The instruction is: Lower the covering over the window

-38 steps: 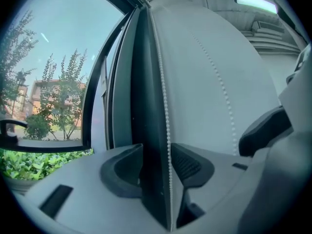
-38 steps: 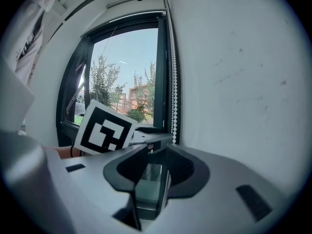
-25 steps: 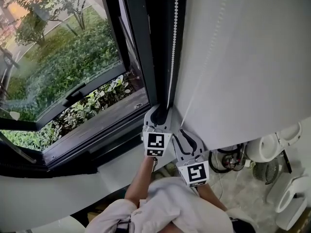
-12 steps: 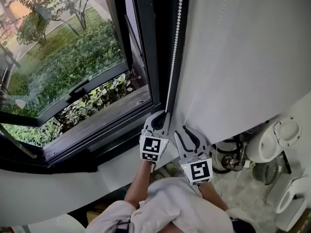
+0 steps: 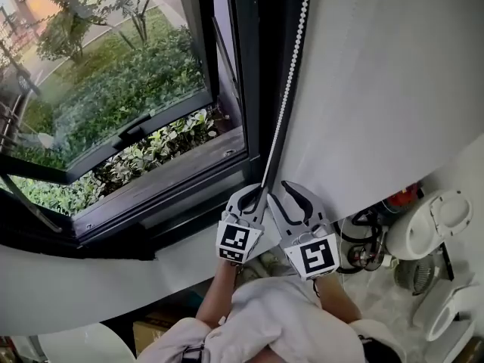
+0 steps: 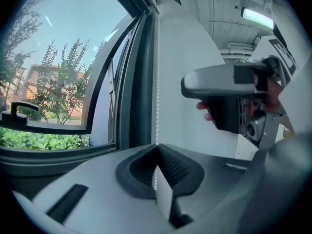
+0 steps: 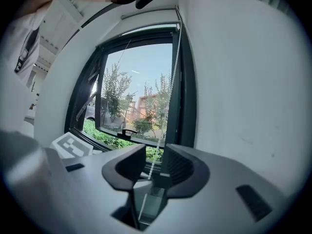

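**Item 1, the covering.** We record a white roller blind (image 5: 378, 89) (image 6: 187, 57) (image 7: 234, 82) hanging at the right of the dark window frame (image 5: 253, 82). Its lower hem crosses the right half of the head view. The glass to the left of it is uncovered.

**Item 2, bead chain** (image 5: 291, 89) (image 6: 157, 106) (image 7: 169, 91). White. We see it running down along the frame, just beside the blind's left edge, to both grippers.

**Item 3, left gripper** (image 5: 257, 190) (image 6: 157, 149). We note its fingers closed together on the bead chain, which enters at their tips.

**Item 4, right gripper** (image 5: 278, 190) (image 7: 155, 151). It sits just right of the left one, the two nearly touching. Its fingers stand apart and have just been opening. The chain passes between them, and we see neither finger pressing on it.

**Item 5, marker cubes** (image 5: 239, 242). We count one on each gripper, facing the head camera.

**Item 6, open sash** (image 5: 136, 127). It is tilted outward and has a dark handle (image 7: 127, 132) (image 6: 17, 112).

**Item 7, greenery** (image 5: 113, 82). We list shrubs and trees beyond the glass.

**Item 8, pale sleeve** (image 5: 280, 324). It lies at the lower edge of the head view.
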Demonstrator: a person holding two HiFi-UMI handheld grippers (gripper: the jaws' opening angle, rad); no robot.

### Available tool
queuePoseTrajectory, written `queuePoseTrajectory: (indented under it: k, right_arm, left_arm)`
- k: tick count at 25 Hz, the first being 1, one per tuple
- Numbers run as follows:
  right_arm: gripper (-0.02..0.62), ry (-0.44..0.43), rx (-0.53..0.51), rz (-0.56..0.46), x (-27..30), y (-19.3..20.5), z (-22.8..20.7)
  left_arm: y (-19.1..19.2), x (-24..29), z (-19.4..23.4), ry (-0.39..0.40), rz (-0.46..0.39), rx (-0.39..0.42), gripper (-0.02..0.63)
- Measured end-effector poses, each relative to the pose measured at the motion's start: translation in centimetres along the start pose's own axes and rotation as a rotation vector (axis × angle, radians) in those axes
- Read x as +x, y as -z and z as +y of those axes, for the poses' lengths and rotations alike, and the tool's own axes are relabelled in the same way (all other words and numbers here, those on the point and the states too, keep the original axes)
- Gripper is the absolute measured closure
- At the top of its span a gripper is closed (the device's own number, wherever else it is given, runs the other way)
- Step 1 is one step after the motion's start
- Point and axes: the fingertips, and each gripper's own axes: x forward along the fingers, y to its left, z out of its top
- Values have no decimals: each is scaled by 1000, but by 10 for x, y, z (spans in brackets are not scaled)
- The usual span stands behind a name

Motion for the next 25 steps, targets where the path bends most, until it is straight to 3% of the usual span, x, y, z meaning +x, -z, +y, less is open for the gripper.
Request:
queuePoseTrajectory:
  k: [10, 11, 13, 15, 25]
  right_arm:
    - [475, -49, 3, -69, 22, -35, -6]
    - [492, -51, 1, -71, 23, -37, -6]
    - [584, -62, 10, -83, 23, -39, -6]
    - [598, -83, 29, -89, 21, -40, -3]
    - [600, -117, 111, -114, 8, -30, 2]
  left_arm:
    - [4, -16, -18, 6, -8, -16, 591]
    - [4, -18, -19, 6, -9, -18, 592]
    - [4, -20, -20, 6, -11, -19, 592]
    - [4, -21, -21, 6, -11, -20, 592]
    - [15, -25, -34, 30, -9, -39, 591]
